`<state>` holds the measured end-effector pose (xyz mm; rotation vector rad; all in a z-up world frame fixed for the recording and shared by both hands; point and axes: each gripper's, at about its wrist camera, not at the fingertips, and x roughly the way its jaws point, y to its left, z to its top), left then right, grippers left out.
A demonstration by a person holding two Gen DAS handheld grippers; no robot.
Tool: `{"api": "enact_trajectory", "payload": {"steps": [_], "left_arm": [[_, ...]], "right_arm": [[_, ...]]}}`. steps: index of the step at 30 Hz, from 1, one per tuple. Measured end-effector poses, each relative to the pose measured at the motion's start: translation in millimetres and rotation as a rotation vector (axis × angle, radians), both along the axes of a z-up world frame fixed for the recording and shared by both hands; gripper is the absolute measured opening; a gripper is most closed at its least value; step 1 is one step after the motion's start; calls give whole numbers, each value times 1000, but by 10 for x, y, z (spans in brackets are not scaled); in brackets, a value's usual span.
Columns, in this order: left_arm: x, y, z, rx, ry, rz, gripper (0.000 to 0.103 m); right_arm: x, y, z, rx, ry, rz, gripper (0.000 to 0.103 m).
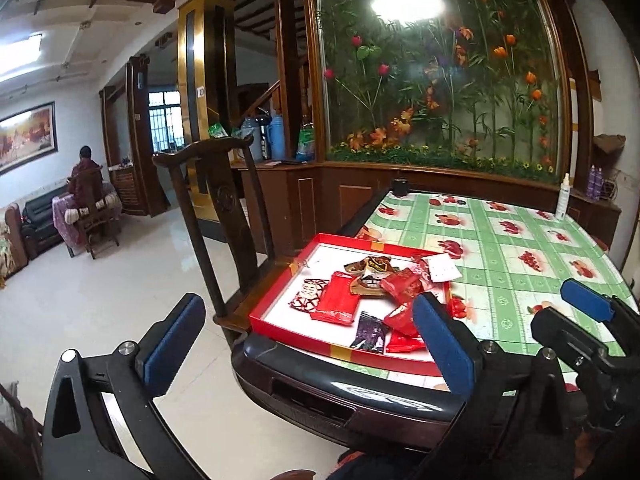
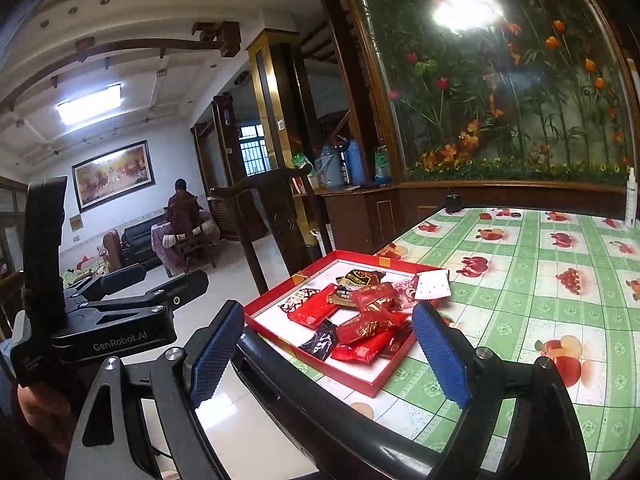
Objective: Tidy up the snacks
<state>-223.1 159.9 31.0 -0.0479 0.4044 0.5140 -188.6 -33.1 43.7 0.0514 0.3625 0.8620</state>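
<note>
Both the left gripper (image 1: 308, 332) and right gripper (image 2: 328, 344) gape empty; the shallow red cardboard tray (image 2: 352, 380) of foil-wrapped snacks (image 2: 368, 328) lies ahead, probably nearer the right.

A dark wooden chair (image 1: 224, 216) stands beside the desk (image 1: 520, 248) with its green fruit-print cloth. A white spray bottle (image 1: 563, 197) stands at the far edge. A seated person (image 1: 85, 176) is across the room.

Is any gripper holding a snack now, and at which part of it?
Nothing is held. The left gripper and the right gripper both have open, empty jaws; the snacks lie in the red tray.
</note>
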Motion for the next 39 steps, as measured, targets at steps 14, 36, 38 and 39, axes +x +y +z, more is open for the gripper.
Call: {"api": "enact_trajectory", "payload": {"steps": [14,36,38,39], "left_arm": [[-105,-17,-58,-9,15,-3,103],[-231,125,5,-37,-22,22,103],[-235,142,9,-34,-22,25,103],[-239,145,8,-33,-23,27,103]], "right_arm": [[-117,115,-18,-40,-47,-2,88],[-139,164,-44,-59,-70,10,88],[-151,176,-44,-63,-76,12,88],[-158,186,-45,-65,-78,13,88]]}}
